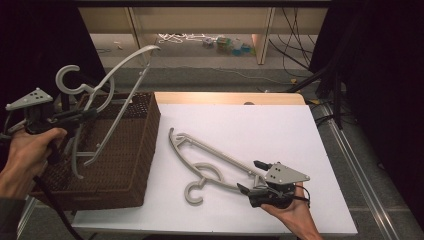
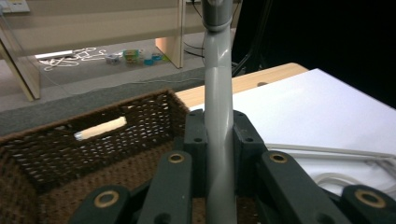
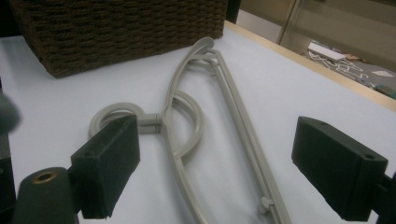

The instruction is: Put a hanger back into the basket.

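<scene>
A grey plastic hanger is held tilted over the brown wicker basket, with my left gripper shut on its bar; in the left gripper view that hanger runs up between the jaws. More grey hangers lie stacked on the white table top, their hooks toward the front. My right gripper stands open at the hangers' right end. In the right gripper view its pads straddle the lying hangers without touching them.
The basket sits at the table's left with a handle slot in its far wall. Beyond the table are shelf legs, cables and small items on the floor. Dark stands rise at the right.
</scene>
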Available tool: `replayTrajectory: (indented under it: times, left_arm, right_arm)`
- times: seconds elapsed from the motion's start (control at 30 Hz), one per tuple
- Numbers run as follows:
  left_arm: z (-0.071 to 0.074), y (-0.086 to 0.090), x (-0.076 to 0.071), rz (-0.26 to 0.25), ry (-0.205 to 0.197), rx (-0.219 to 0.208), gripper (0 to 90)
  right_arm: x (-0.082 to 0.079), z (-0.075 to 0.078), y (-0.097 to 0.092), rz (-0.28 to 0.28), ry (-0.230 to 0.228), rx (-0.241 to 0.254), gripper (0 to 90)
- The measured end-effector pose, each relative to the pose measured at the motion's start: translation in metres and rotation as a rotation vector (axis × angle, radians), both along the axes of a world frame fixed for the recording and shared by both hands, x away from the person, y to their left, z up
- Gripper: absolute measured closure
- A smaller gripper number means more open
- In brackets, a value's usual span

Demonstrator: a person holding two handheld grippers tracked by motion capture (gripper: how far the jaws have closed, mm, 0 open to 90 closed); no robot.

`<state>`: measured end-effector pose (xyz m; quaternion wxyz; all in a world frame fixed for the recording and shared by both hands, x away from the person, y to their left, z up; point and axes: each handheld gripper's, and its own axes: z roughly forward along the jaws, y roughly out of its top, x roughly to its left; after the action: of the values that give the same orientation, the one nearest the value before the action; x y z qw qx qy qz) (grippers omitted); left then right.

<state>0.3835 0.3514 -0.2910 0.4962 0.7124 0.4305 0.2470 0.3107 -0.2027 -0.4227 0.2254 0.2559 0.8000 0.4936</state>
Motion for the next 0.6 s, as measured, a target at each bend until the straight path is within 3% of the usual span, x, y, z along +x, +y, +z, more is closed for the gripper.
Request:
replayTrajectory:
  times: [0.2,0.37,0.6]
  left_arm:
    - [-0.013,0.013,0.004,0.022,0.015,0.023,79.3]
    - [-0.040,0.027,0.006,0.049,0.064,0.066,79.3]
    - [-0.059,0.036,0.003,0.051,0.097,0.087,79.3]
  right_arm:
    - [0.000,-0.001,0.000,-0.001,0.005,-0.001,16.2]
    - [0.000,0.000,-0.001,0.006,0.015,-0.008,16.2]
    - [0.001,-0.001,-0.001,0.003,0.018,-0.013,16.2]
